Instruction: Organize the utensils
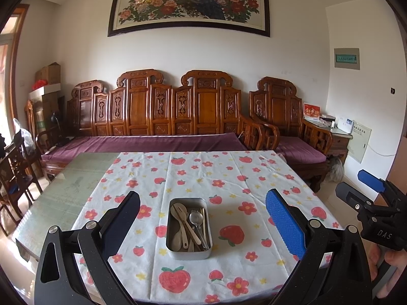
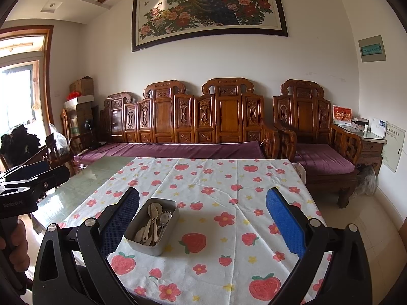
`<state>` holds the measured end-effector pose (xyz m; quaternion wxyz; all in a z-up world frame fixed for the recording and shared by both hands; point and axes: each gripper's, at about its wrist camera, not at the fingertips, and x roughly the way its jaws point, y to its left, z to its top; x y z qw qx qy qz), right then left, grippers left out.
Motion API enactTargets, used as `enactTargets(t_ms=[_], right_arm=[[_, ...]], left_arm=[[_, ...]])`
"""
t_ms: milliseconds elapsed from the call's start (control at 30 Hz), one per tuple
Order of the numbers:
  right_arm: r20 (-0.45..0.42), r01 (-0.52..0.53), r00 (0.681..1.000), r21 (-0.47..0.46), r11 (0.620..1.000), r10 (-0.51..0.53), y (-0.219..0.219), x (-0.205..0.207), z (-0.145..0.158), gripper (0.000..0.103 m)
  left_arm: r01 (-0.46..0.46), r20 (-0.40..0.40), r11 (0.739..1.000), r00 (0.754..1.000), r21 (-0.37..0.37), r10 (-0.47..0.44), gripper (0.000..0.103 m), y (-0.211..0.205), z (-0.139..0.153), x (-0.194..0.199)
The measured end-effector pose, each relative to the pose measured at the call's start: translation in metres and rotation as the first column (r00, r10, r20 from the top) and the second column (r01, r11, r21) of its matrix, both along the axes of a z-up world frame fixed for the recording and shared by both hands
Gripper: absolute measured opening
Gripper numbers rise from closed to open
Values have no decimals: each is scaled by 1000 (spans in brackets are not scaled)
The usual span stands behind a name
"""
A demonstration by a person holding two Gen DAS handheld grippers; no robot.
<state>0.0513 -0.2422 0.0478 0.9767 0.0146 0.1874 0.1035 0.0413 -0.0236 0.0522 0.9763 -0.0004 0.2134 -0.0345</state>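
Left wrist view: both the left tool [image 1: 203, 218] and right tool [image 2: 203, 216] gape wide, empty. Spoons and forks [image 1: 189, 226] lie jumbled in the tin [image 1: 189, 253] on the tabletop [image 1: 76, 190]; gathered already or awaiting sorting, unclear.

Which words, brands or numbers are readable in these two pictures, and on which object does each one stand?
"DAS": on the right gripper body, seen in the left wrist view.
"Gen Robot.AI", small and only just legible: on the left gripper body, seen in the right wrist view.
Characters on the peacock painting, the red box and the green wall panel: too small or blurred to read.
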Motion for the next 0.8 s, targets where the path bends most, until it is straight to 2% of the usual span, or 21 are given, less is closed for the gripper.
enactTargets(t_ms=[800], right_arm=[[0,-1,1000,1,1000,1,-1,1,1,100]], left_arm=[[5,2,1000,1000,-3,-5,95,1,1,-1]])
